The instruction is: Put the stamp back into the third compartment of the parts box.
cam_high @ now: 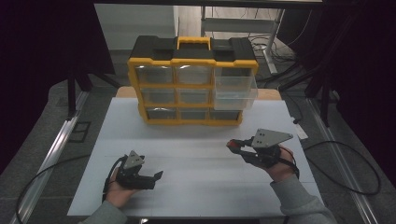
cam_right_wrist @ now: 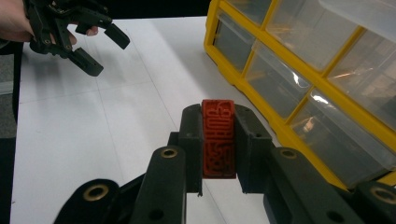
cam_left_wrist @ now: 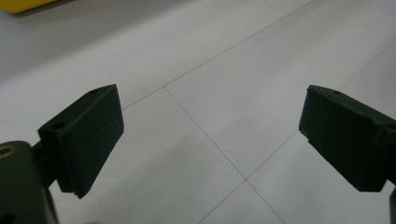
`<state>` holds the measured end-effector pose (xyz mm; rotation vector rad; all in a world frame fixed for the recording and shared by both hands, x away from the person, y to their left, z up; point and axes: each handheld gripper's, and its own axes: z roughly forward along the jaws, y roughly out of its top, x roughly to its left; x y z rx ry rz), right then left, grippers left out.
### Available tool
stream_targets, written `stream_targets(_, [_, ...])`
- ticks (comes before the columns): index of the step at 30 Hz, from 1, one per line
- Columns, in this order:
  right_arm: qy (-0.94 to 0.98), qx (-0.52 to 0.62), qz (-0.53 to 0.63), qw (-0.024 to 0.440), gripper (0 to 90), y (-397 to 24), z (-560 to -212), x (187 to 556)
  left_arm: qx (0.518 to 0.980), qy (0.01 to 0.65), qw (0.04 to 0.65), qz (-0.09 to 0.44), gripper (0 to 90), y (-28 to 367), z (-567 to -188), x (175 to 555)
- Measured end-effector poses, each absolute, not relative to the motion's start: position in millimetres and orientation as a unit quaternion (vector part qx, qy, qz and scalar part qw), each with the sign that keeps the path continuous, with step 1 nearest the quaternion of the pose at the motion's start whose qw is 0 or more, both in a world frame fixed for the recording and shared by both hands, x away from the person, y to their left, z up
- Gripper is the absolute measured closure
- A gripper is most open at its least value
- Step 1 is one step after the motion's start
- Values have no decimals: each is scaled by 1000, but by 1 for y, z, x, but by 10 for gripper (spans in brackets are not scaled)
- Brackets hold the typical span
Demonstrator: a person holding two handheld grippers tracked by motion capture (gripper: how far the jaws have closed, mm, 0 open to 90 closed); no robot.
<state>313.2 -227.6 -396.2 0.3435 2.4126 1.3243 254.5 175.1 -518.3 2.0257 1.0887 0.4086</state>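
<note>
From the high view you look forward and down over the whole counter (cam_high: pixel 196 154), with the yellow drawer cabinet (cam_high: pixel 191 86) at the upper middle of the frame. Your left gripper view sits close above bare counter, catching a yellow corner at its upper left. Your right gripper view looks low across the counter, sharing the cabinet (cam_right_wrist: pixel 299 79) at its right and the left hand-held gripper (cam_right_wrist: pixel 93 46) at its upper left.

white table (cam_high: pixel 196 154) | yellow-black drawer organizer (cam_high: pixel 191 84) at far edge | top-right drawer (cam_high: pixel 236 88) pulled out
</note>
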Motion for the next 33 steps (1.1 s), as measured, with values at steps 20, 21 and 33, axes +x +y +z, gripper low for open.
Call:
stream_targets(20, [848, 125, 477, 194, 745, -231, -390, 312, 798, 429, 392, 162, 70, 175, -518, 254])
stream_targets(21, [848, 125, 477, 194, 744, -231, -390, 312, 798, 429, 392, 161, 70, 175, -518, 254])
stream_targets(33, [843, 129, 482, 200, 744, -233, -386, 311, 797, 429, 392, 162, 70, 176, -518, 254])
